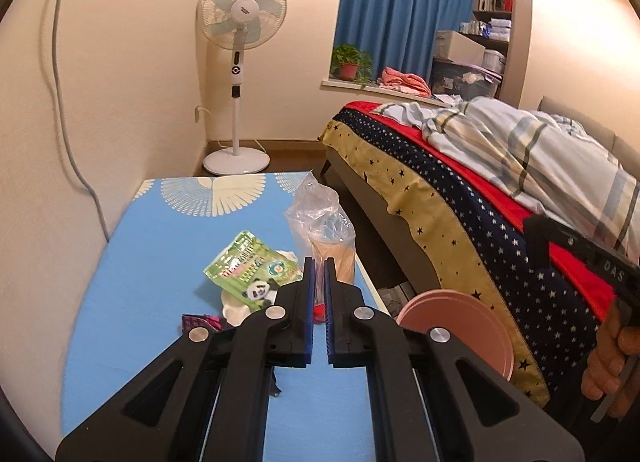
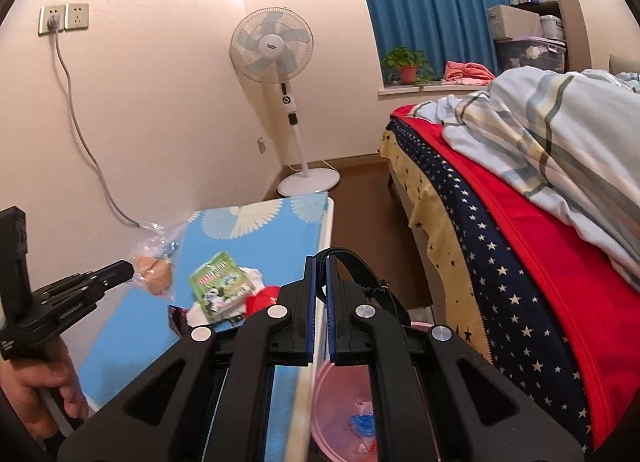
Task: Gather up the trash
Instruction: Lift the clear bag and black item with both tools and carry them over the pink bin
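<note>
The left gripper point(image 1: 319, 262) has its jaws drawn in close on a clear plastic bag point(image 1: 320, 218), which rises above its fingertips. From its own camera the grip point is hidden behind the fingers; the right wrist view shows the bag point(image 2: 154, 262) hanging at the gripper's tip point(image 2: 126, 271), with something tan and something blue inside – what they are is hard to make out.

The right gripper point(image 2: 320, 262) is nearly closed too, with a black strap point(image 2: 360, 268) looping from between its fingers; whether the pads pinch it I cannot tell. Below it stands a pink bin point(image 2: 320, 414), mostly covered by the gripper's body, with blurred blue and pink scraps inside. In the left view only a part of the bin's rim point(image 1: 460, 314) shows, beside the desk's right edge.

On the blue desk point(image 1: 160, 262), near its right edge, lies a small heap of trash: a green packet with a panda point(image 1: 248, 270) on top, white paper point(image 1: 236, 308) under it, a dark purple wrapper point(image 1: 200, 322) at the near side, and something red point(image 2: 264, 298) half hidden by the fingers. The person's 2 hands point(image 1: 608, 362) point(image 2: 36, 390) are cut off at the frame edges.
</note>
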Demonstrator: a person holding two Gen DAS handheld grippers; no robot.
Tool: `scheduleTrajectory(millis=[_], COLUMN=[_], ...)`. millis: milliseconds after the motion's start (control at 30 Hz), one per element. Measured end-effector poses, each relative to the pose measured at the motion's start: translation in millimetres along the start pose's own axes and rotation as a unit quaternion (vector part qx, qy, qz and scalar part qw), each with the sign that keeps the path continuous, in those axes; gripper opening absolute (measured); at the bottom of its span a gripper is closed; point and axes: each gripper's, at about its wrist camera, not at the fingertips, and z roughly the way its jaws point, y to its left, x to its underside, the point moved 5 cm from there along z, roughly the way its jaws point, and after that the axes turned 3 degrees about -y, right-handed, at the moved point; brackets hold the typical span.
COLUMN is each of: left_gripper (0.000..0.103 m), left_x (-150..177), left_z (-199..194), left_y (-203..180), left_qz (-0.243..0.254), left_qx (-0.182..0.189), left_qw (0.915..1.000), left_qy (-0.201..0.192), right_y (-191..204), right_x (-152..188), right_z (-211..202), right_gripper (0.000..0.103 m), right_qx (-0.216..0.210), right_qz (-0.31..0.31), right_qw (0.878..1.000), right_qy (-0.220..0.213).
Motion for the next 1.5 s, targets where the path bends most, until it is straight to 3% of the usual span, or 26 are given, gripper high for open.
scheduleTrajectory(millis=[267, 767, 1100, 1400, 1467, 1500], left_gripper=[0.004, 0.004, 0.004, 0.005, 0.012, 0.022], left_x=[19.7, 34.9, 53.5, 73.8, 77.7, 78.6], left_z=[11.3, 35.9, 65.1, 83.3, 85.0, 84.9], left_y=[-29.9, -74.5, -108.6, -141.1, -148.6, -150.3], left_qz=[0.031, 0.033, 0.041, 0.049, 0.051, 0.055], left_qx=[0.028, 0.083, 0.125, 0.173, 0.191, 0.191], left_qw=[0.999, 0.9953, 0.9886, 0.9773, 0.9725, 0.9723], left_qy=[0.014, 0.035, 0.073, 0.111, 0.122, 0.123], right_y=[-21.0, -55.0, -74.6, -82.5, -85.2, -87.7], right_x=[2.8, 7.6, 22.0, 23.9, 23.9, 24.3], right_z=[3.2, 7.6, 19.1, 21.2, 21.2, 20.6], right_gripper=[0.005, 0.005, 0.005, 0.01, 0.013, 0.02], right_qx=[0.02, 0.055, 0.073, 0.078, 0.085, 0.089], right_qz=[0.02, 0.056, 0.078, 0.086, 0.088, 0.091], right_qw=[1.0, 0.997, 0.993, 0.991, 0.99, 0.99], right_qy=[0.003, 0.019, 0.059, 0.065, 0.065, 0.065])
